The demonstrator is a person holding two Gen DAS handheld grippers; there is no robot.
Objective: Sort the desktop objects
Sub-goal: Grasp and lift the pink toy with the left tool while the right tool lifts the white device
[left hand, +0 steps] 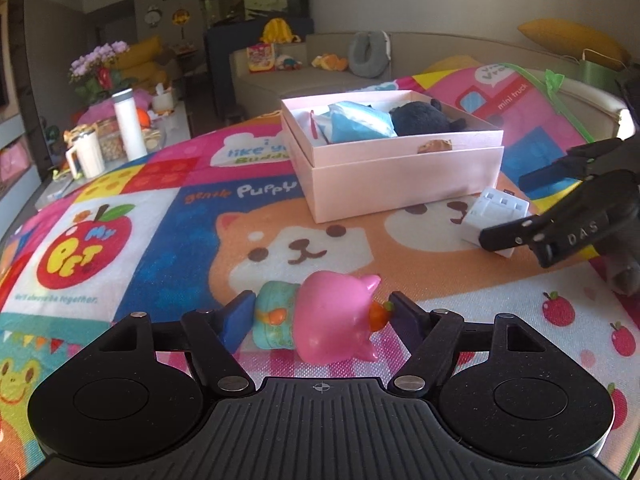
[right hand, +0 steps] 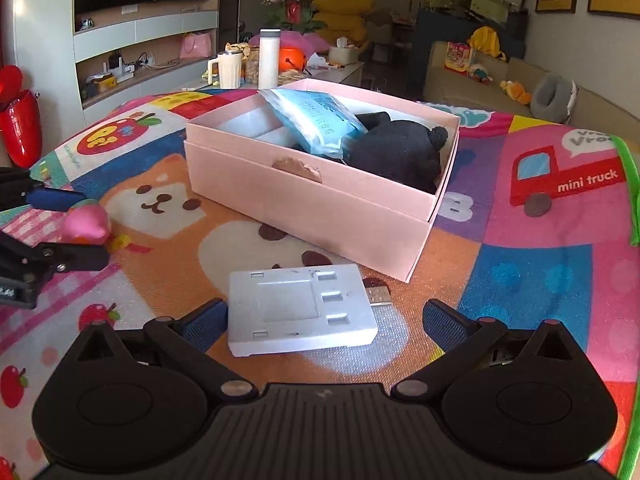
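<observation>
A pink pig toy (left hand: 334,316) with a teal base lies on its side on the colourful mat, between the open fingers of my left gripper (left hand: 320,314); whether the pads touch it I cannot tell. The toy also shows in the right wrist view (right hand: 86,224). A white USB hub (right hand: 298,314) lies flat between the wide-open fingers of my right gripper (right hand: 324,320), touched by neither; it also shows in the left wrist view (left hand: 494,216). The pink box (left hand: 400,168) holds a blue packet (right hand: 312,120) and a black plush (right hand: 400,148).
The mat (left hand: 160,220) covers the table. Behind its far edge stand a white bottle (right hand: 269,58), a mug (right hand: 229,68) and jars. A sofa (left hand: 320,76) with toys and a grey neck pillow lies beyond.
</observation>
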